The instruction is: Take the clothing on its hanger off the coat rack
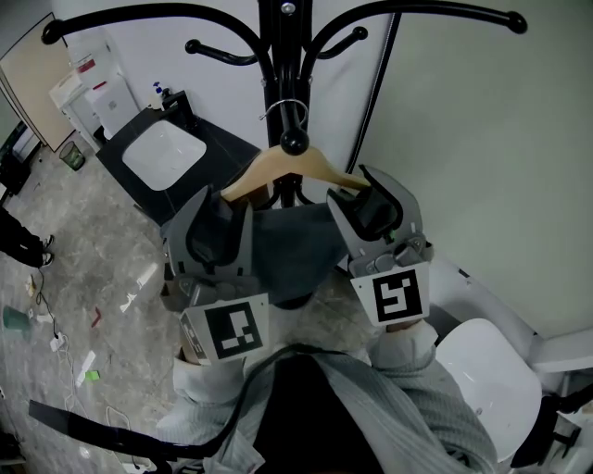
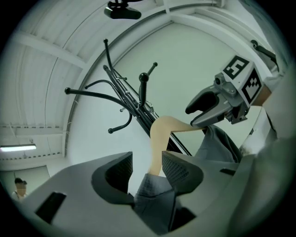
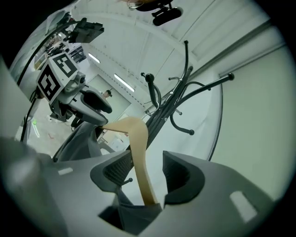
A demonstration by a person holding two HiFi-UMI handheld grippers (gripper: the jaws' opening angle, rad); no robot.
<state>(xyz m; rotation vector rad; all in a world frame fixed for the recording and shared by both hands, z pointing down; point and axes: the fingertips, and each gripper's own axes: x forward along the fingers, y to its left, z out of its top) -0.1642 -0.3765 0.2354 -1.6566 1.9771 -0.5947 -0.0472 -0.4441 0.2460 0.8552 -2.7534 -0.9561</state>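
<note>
A wooden hanger hangs by its metal hook on a peg of the black coat rack, with a grey garment draped over it. My left gripper stands open around the hanger's left arm; the wood lies by one pad with a gap on the other side. The right gripper is open around the right arm in the same way. Grey cloth bunches at the base of the left gripper, and likewise under the right gripper.
Curved rack pegs spread overhead on both sides. A black table with a white tray stands behind on the left. A white chair is at my right. Scraps lie on the floor at left, where a person's legs show.
</note>
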